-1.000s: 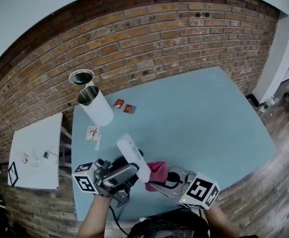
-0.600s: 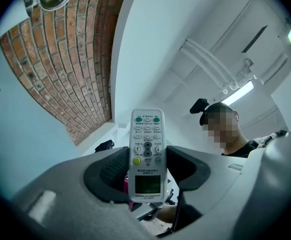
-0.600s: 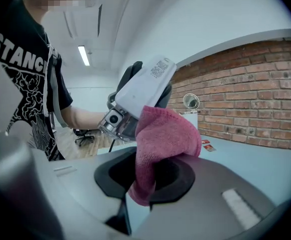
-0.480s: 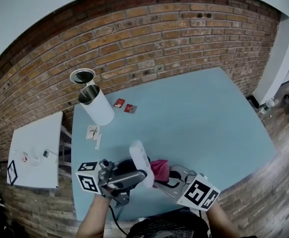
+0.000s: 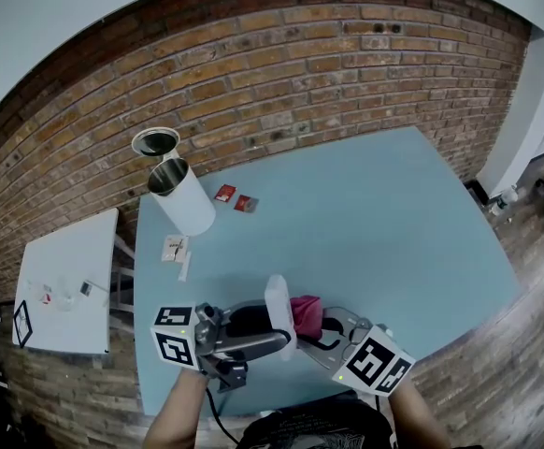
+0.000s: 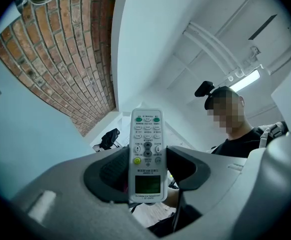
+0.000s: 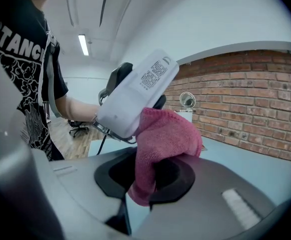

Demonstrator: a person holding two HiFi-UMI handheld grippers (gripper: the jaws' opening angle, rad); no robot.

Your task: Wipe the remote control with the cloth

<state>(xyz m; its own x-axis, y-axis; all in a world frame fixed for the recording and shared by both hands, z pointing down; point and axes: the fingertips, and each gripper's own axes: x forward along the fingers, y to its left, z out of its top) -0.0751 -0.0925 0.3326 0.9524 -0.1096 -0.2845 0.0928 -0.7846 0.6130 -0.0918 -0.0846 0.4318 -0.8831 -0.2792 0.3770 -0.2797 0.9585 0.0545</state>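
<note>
Left tongs [image 6: 146, 170]: clamped on the lower body of the remote control [image 6: 146, 144], held upright over the tabletop's [image 5: 375, 223] 6 o'clock edge.
Right tongs [image 7: 145, 176]: clamped on the cloth [image 7: 168, 134], which presses the remote's back from 3 o'clock.
Progress: wiping looks under way on the back; the button face probably remains.
Materials: slim, smooth white plastic remote; pink, nubbly, softly bunched cloth.
</note>
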